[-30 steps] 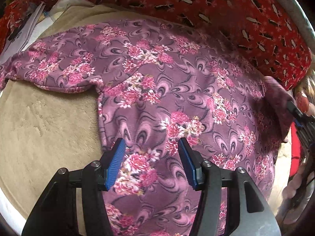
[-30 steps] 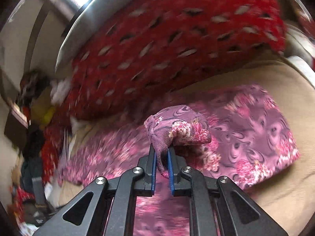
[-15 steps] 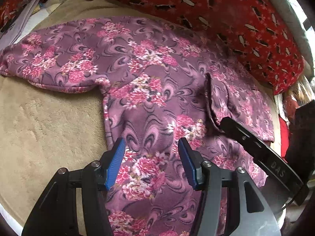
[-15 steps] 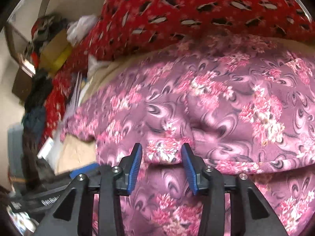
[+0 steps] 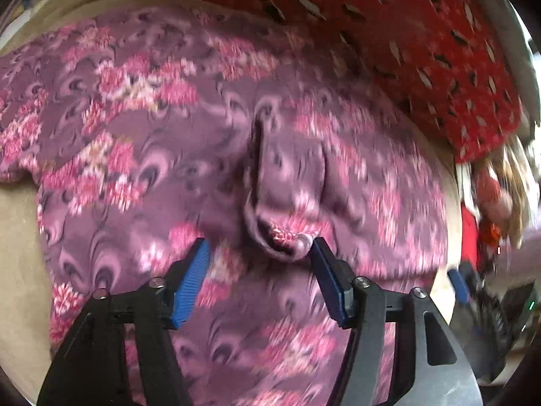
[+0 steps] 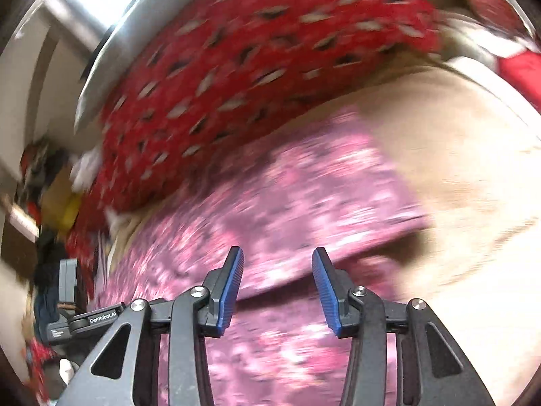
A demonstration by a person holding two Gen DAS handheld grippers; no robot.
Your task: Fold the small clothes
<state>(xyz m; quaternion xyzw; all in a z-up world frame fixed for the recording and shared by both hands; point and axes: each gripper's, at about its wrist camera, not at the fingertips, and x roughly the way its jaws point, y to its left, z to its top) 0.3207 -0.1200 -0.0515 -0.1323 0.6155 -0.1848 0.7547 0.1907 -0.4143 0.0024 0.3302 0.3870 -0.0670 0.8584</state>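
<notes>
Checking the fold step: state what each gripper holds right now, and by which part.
Nothing is held. The left gripper is open above the purple floral garment, and the right gripper is open over it too, with no fabric between the pads.

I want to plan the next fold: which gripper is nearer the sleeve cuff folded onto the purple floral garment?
Left. The left gripper hangs open with the cuff just ahead of its fingertips. The right gripper, also open, is off over the garment's edge, cuff out of view.

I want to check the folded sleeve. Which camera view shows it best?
The left wrist view: the folded sleeve lies over the purple floral garment, cuff opening visible. The right wrist view is badly blurred and shows only the garment's folded edge.
</notes>
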